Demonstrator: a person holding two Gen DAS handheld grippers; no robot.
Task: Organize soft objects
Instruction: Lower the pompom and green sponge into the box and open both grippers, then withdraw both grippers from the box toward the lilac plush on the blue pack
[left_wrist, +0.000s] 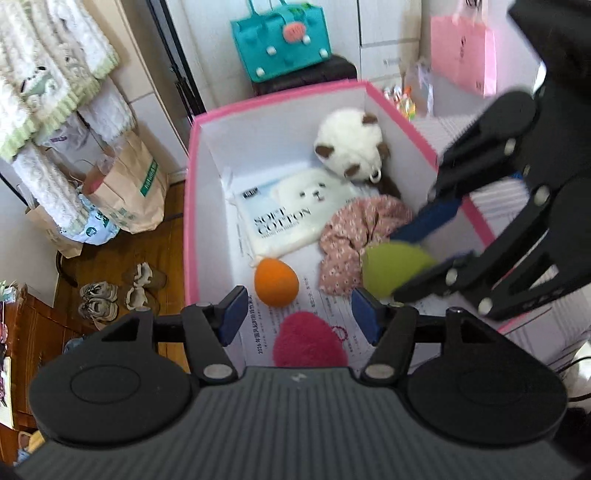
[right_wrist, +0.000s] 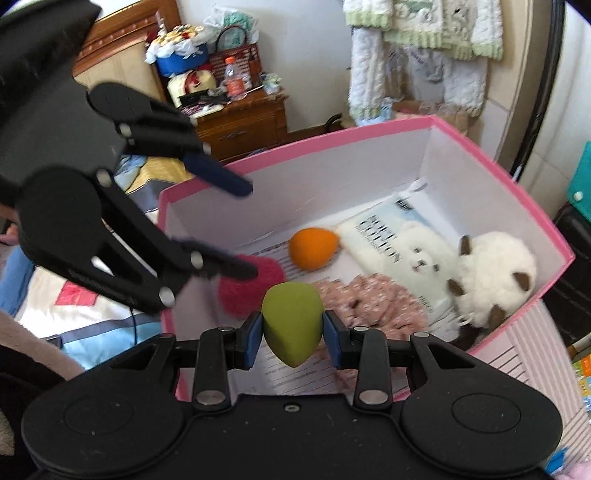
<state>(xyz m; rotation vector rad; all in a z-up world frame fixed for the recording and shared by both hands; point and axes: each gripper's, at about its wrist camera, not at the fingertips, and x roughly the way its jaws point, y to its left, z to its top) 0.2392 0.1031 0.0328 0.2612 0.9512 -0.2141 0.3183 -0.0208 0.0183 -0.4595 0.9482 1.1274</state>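
A pink-rimmed white box (left_wrist: 280, 96) (right_wrist: 436, 123) holds soft things. Inside lie an orange sponge (left_wrist: 276, 282) (right_wrist: 313, 248), a magenta fluffy puff (left_wrist: 309, 341) (right_wrist: 236, 295), a pink floral cloth (left_wrist: 354, 236) (right_wrist: 380, 299), a white cotton-towel pack (left_wrist: 291, 210) (right_wrist: 399, 251) and a white plush toy with brown patches (left_wrist: 351, 144) (right_wrist: 495, 273). My right gripper (right_wrist: 292, 334) (left_wrist: 424, 245) is shut on a green egg-shaped sponge (right_wrist: 292, 325) (left_wrist: 395, 271), held just above the box floor. My left gripper (left_wrist: 299, 314) (right_wrist: 253, 229) stands open over the magenta puff with nothing between its pads.
Printed paper sheets line the box floor. Left of the box are paper bags (left_wrist: 129, 188), shoes (left_wrist: 99, 299) and hanging knitwear (left_wrist: 48, 85). A teal bag (left_wrist: 280, 38) and a pink bag (left_wrist: 461, 51) stand behind. A wooden nightstand (right_wrist: 240, 122) and a patchwork bedcover (right_wrist: 92, 317) lie nearby.
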